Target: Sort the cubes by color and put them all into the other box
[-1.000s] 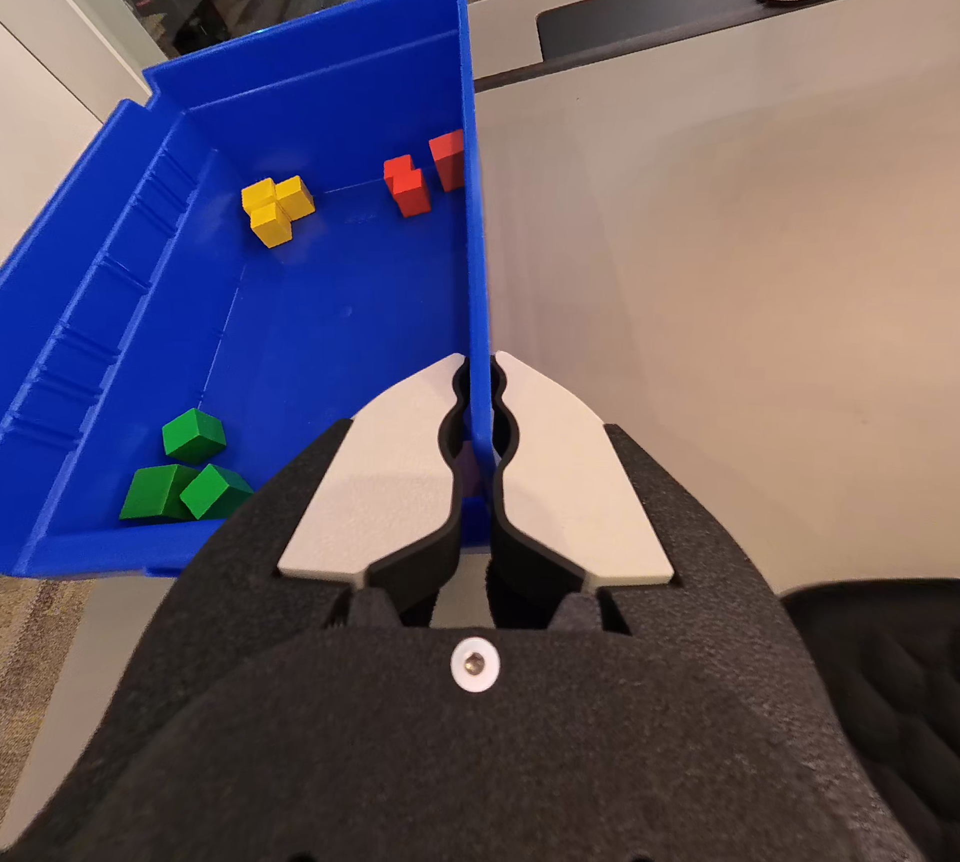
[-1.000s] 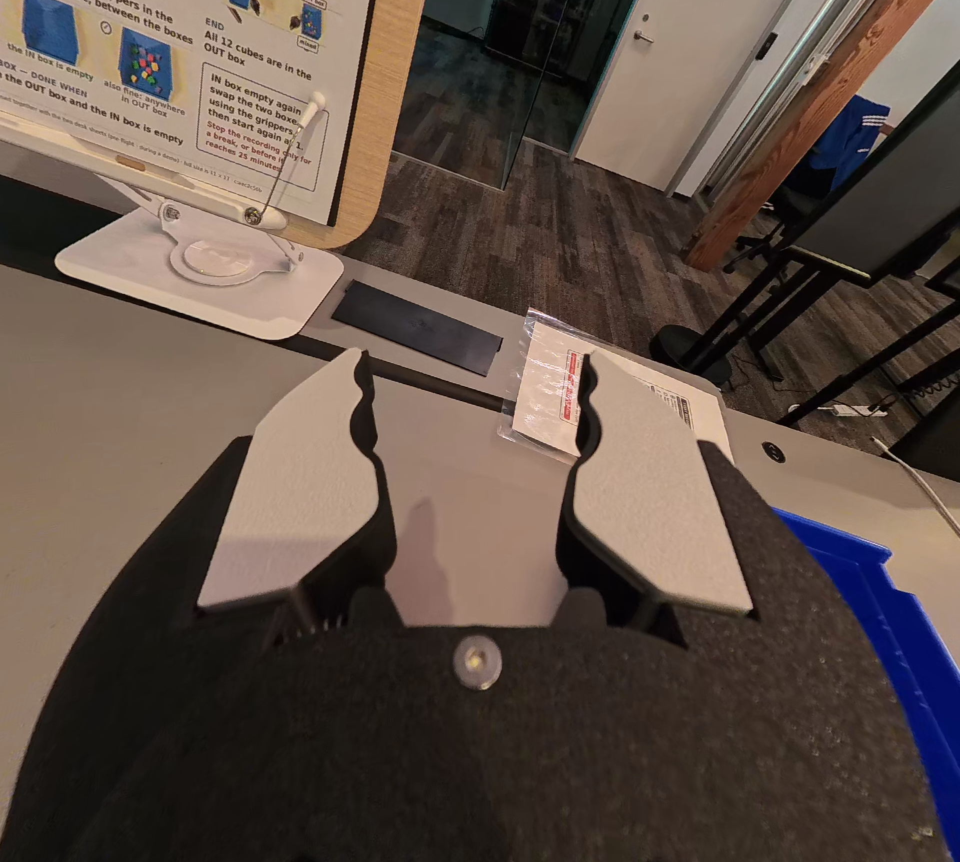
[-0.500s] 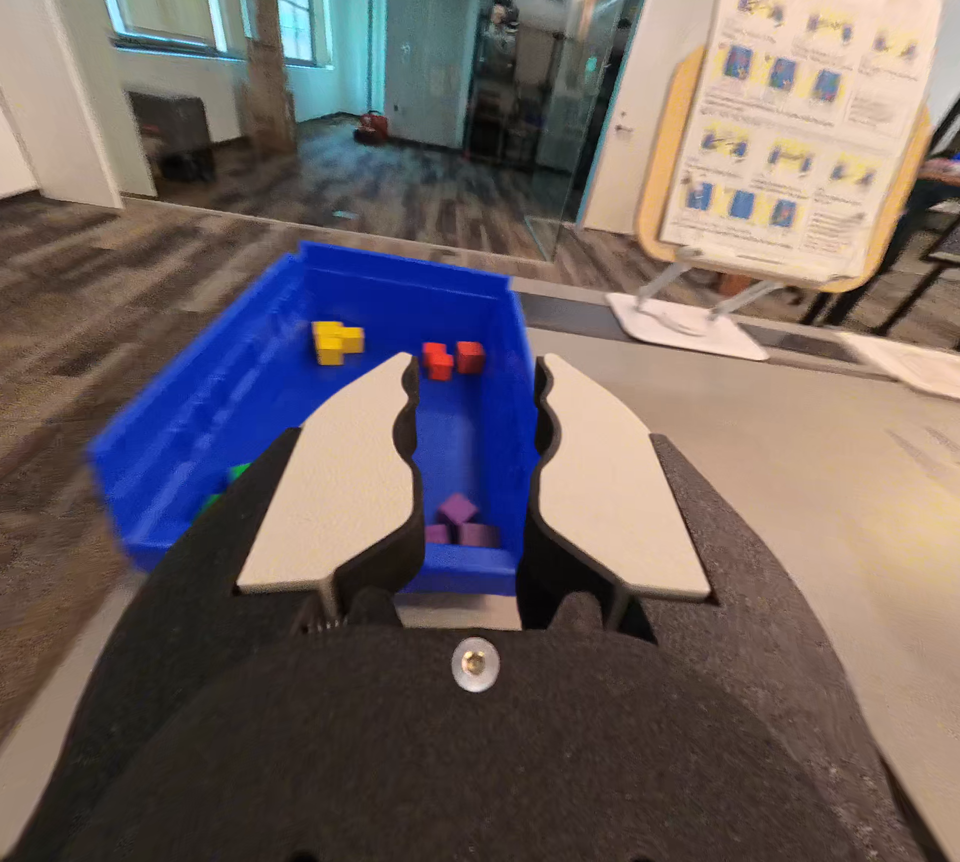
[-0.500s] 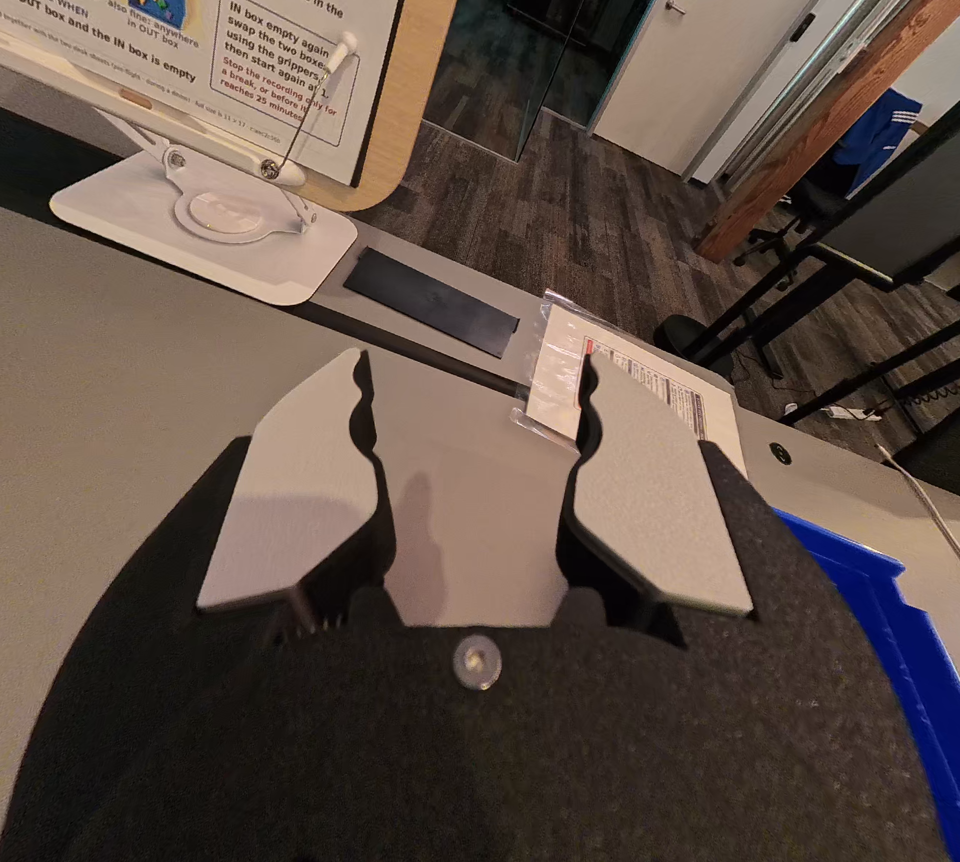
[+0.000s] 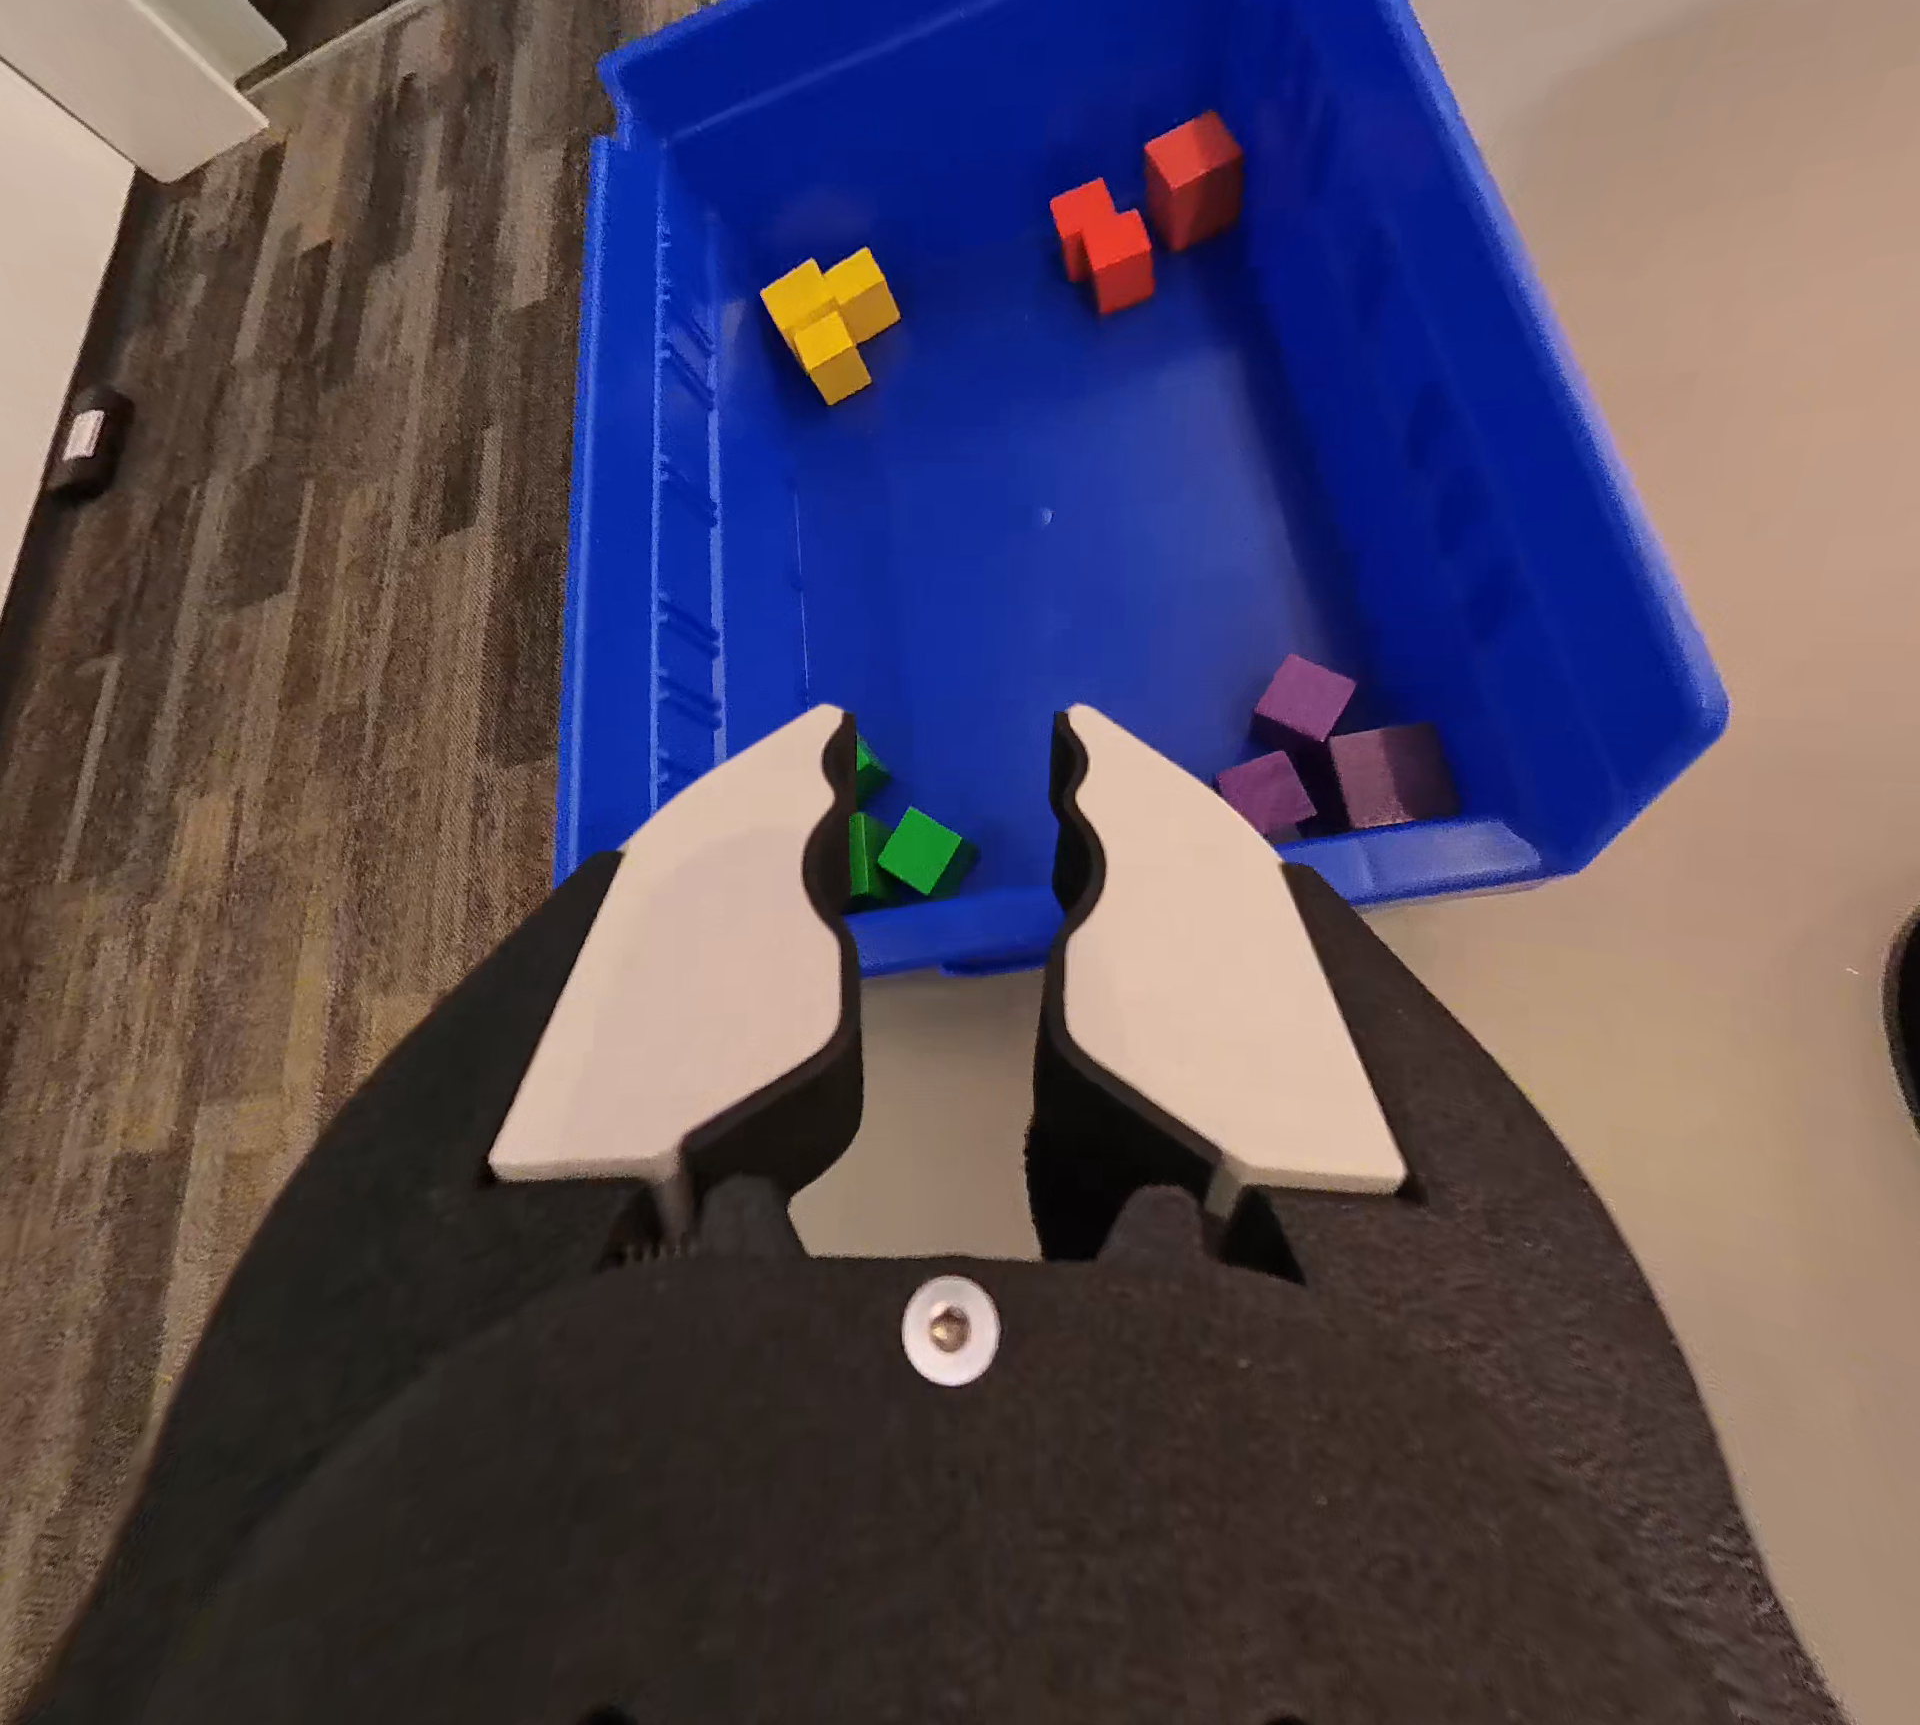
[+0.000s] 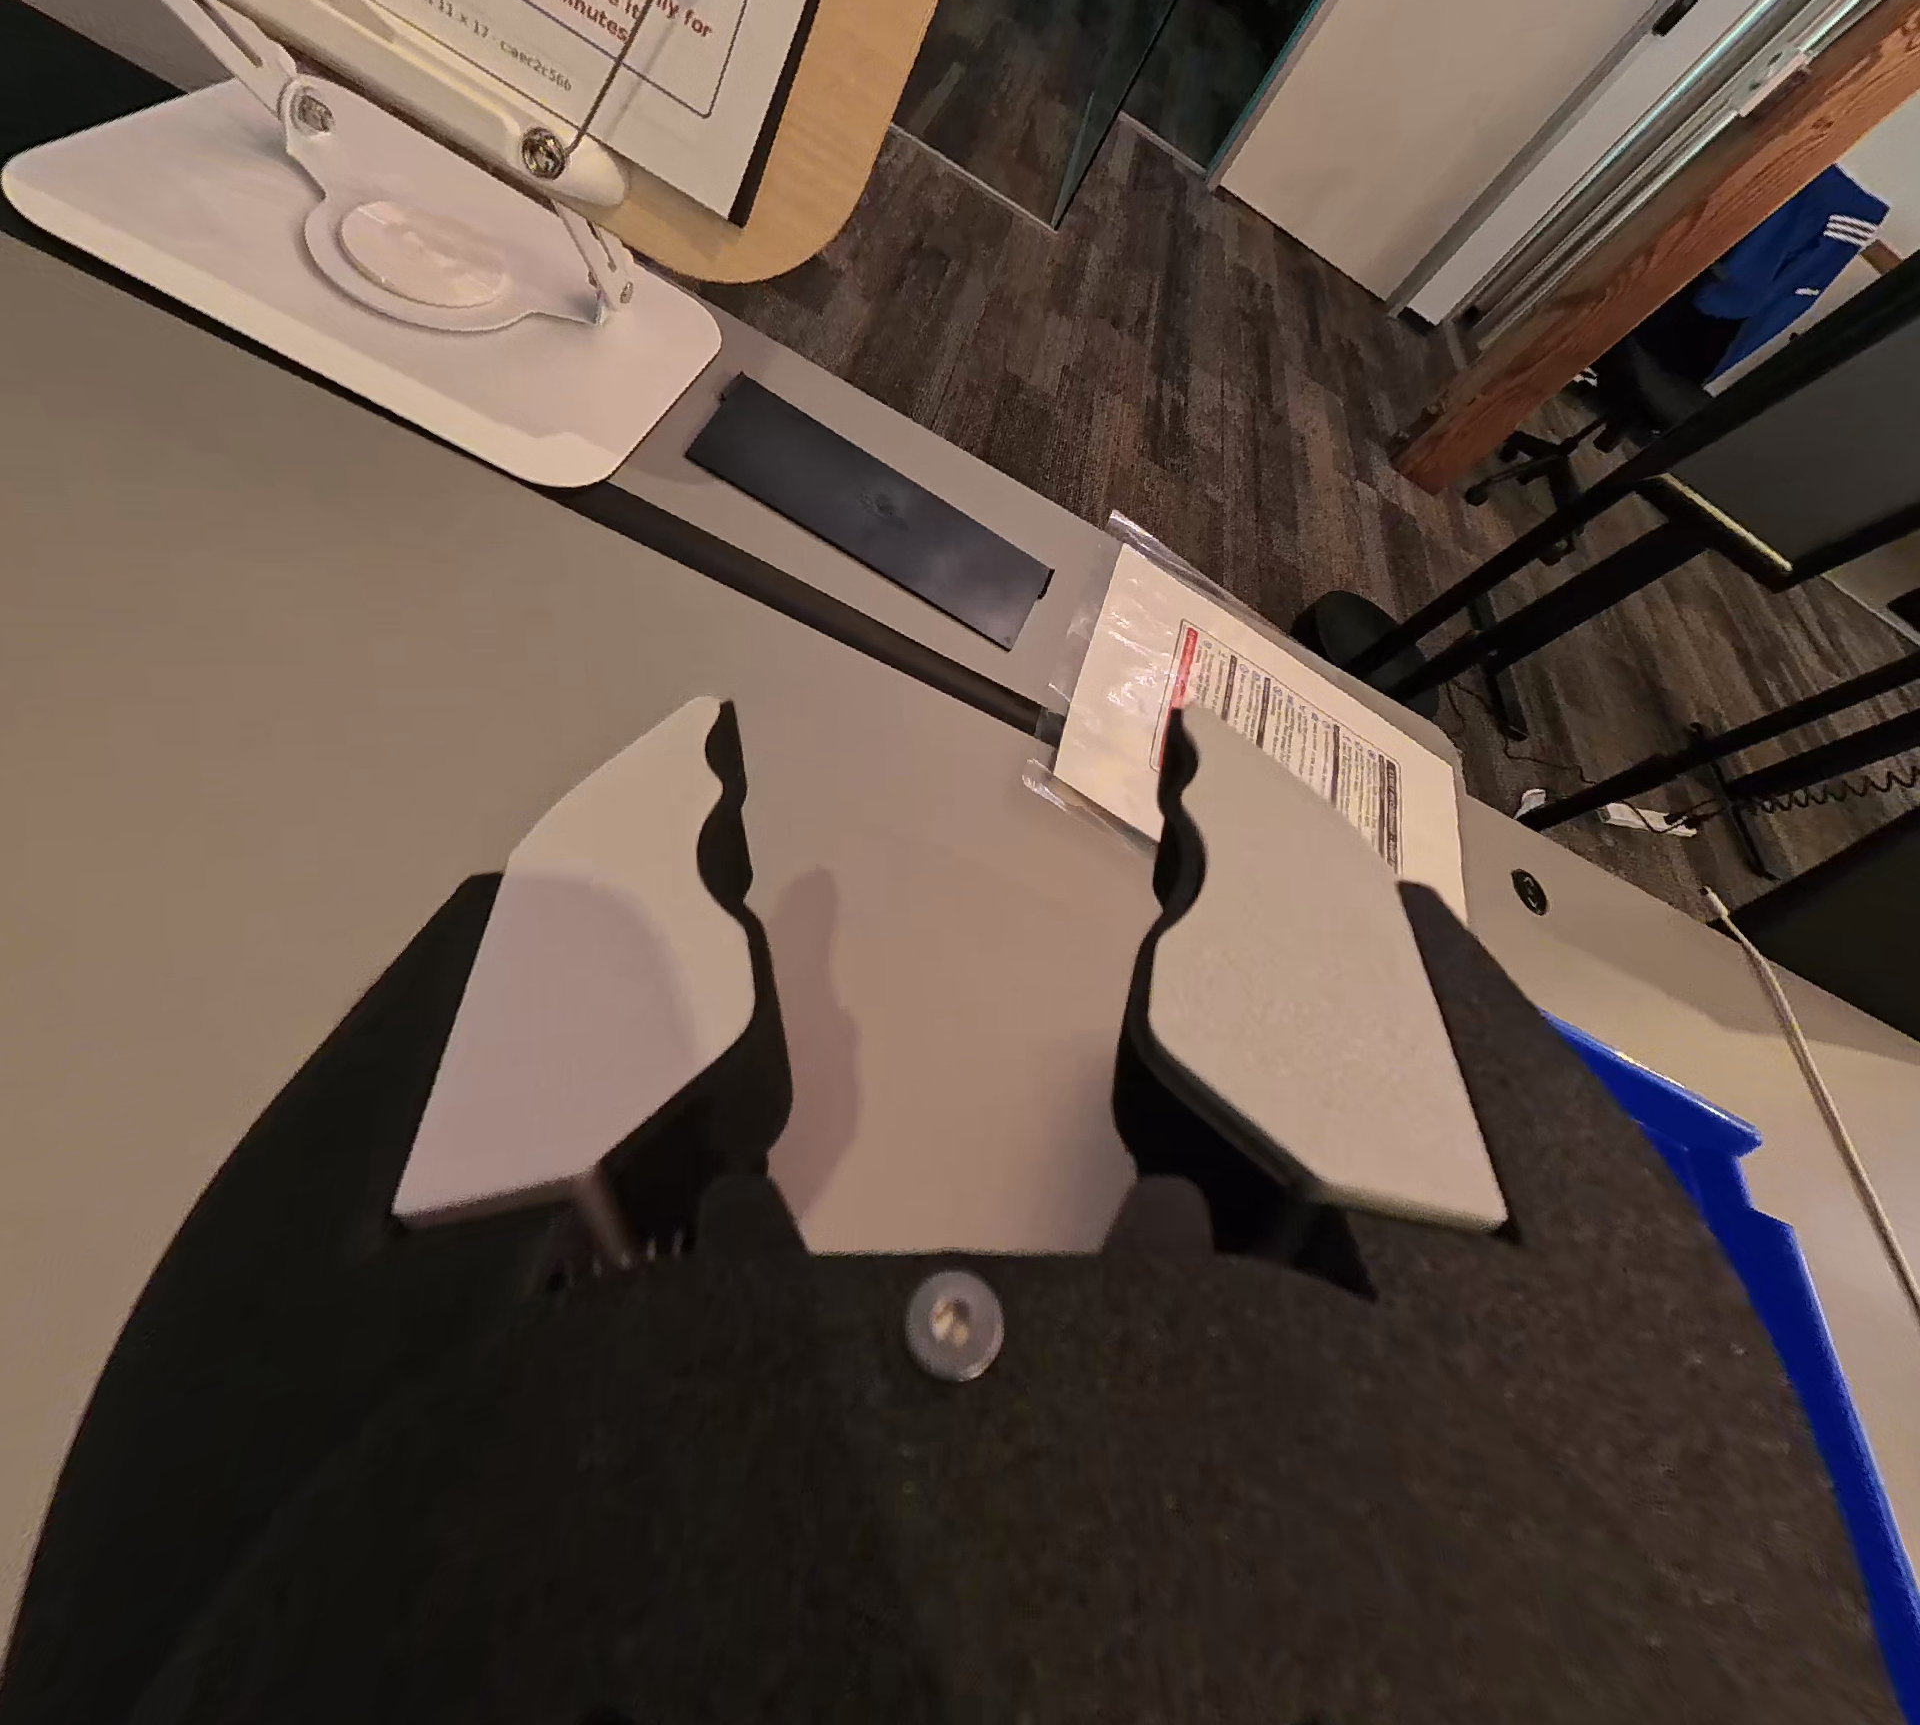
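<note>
The grey table is carrying a blue box at its left edge. The left claw is hanging over the box's near wall, tilted downward, spread apart and gripping nothing. The right claw is hovering level above bare table, gaping and empty. Inside the box, red cubes, yellow cubes, purple cubes and green cubes are sitting in separate corners.
</note>
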Demonstrator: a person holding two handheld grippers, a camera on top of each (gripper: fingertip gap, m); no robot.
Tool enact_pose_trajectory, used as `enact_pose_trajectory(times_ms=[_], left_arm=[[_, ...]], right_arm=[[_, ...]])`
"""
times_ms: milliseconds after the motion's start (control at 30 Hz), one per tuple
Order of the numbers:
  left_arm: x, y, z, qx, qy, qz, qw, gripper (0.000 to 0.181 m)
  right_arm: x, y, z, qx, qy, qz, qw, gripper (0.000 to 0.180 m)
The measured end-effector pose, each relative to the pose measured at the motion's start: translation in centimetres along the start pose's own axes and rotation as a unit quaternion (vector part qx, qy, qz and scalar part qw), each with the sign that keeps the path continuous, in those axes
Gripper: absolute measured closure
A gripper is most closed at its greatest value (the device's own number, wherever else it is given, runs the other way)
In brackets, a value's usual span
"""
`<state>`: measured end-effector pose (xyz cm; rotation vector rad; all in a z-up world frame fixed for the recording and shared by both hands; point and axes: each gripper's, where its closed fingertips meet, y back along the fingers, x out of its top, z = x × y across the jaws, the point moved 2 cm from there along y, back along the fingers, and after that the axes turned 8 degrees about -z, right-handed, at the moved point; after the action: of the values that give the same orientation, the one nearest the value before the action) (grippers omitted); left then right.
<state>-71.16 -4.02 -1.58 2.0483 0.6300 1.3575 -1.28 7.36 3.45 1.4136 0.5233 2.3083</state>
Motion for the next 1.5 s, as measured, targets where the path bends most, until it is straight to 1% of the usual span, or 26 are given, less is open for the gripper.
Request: enact_pose_trajectory(times_ms=[333, 500, 633, 733, 800, 900, 1000, 1133, 1400, 1500], left_arm=[[1.9, -3.3, 1.8, -0.029, -0.061, 0.001, 0.998, 0.146], [4.4, -5.9, 2.4, -0.046, -0.069, 0.004, 0.997, 0.143], [6.6, -9.4, 3.0, -0.05, -0.082, -0.002, 0.995, 0.141], [7.3, -12.8, 3.3, -0.048, -0.08, -0.024, 0.995, 0.142], [7.8, -14.7, 3.6, -0.056, -0.058, -0.036, 0.996, 0.141], [8.9, -16.5, 4.5, -0.088, -0.013, -0.025, 0.996, 0.141], [9.8, -17.7, 4.7, -0.083, -0.015, -0.017, 0.996, 0.139], [9.6, -19.1, 4.7, -0.072, -0.015, -0.044, 0.996, 0.138], [9.4, -20.8, 4.9, -0.062, -0.03, -0.065, 0.995, 0.14], [9.6, -21.1, 4.9, -0.064, -0.019, -0.068, 0.995, 0.142]], right_arm=[[-1.6, -1.3, -0.4, 0.006, 0.027, -0.036, 0.999, 0.104], [-1.6, -1.6, -1.1, 0.012, 0.042, -0.04, 0.998, 0.104], [-1.7, -1.6, -1.4, 0.013, 0.049, -0.041, 0.998, 0.104], [-2.2, -1.8, -1.3, 0.014, 0.052, -0.05, 0.997, 0.104], [-2.7, -2.1, -1.2, 0.015, 0.049, -0.06, 0.997, 0.104], [-3.3, -2.2, -0.8, 0.009, 0.049, -0.072, 0.996, 0.104], [-3.5, -2.3, -0.7, 0.01, 0.049, -0.075, 0.996, 0.104], [-3.8, -2.5, -0.5, 0.009, 0.049, -0.081, 0.995, 0.104], [-4.5, -3.1, -0.4, 0.005, 0.058, -0.1, 0.993, 0.104], [-4.6, -3.2, -0.6, 0.006, 0.063, -0.104, 0.993, 0.104]])
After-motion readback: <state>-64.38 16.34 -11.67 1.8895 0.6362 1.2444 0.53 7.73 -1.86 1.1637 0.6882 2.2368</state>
